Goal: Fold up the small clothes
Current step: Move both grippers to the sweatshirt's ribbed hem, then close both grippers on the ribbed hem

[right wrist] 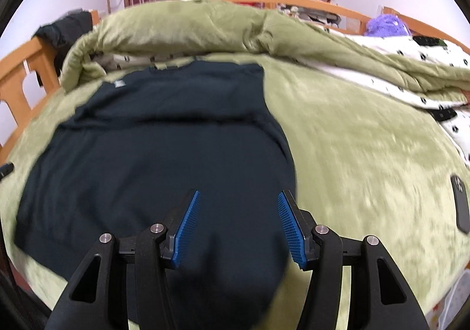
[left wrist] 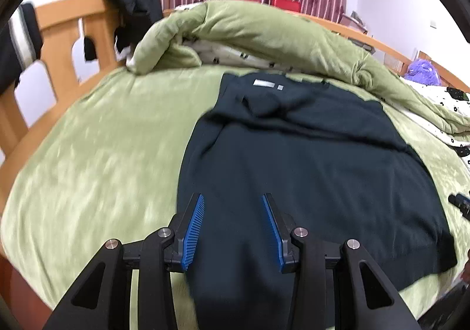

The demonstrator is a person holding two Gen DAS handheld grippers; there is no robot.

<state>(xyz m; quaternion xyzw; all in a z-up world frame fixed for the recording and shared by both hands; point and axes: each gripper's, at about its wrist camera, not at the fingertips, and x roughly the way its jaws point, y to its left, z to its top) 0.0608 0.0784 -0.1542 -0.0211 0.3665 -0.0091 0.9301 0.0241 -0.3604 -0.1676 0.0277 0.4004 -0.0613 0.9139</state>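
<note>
A dark navy shirt (left wrist: 308,159) lies spread on the green bed sheet (left wrist: 97,153), its collar end with a white label (left wrist: 263,83) at the far side and a fold line across its upper part. My left gripper (left wrist: 233,199) is open and empty, over the shirt's near left part. In the right wrist view the same shirt (right wrist: 164,159) fills the left half. My right gripper (right wrist: 239,196) is open and empty, over the shirt's near right edge. The tip of the right gripper (left wrist: 459,203) shows at the left view's right edge.
A rolled green quilt (left wrist: 249,33) with a white patterned lining lies behind the shirt. The wooden bed frame (left wrist: 58,33) rises at the left with dark clothes (left wrist: 132,6) hung on it. A dark phone-like object (right wrist: 461,203) lies on the sheet at the right.
</note>
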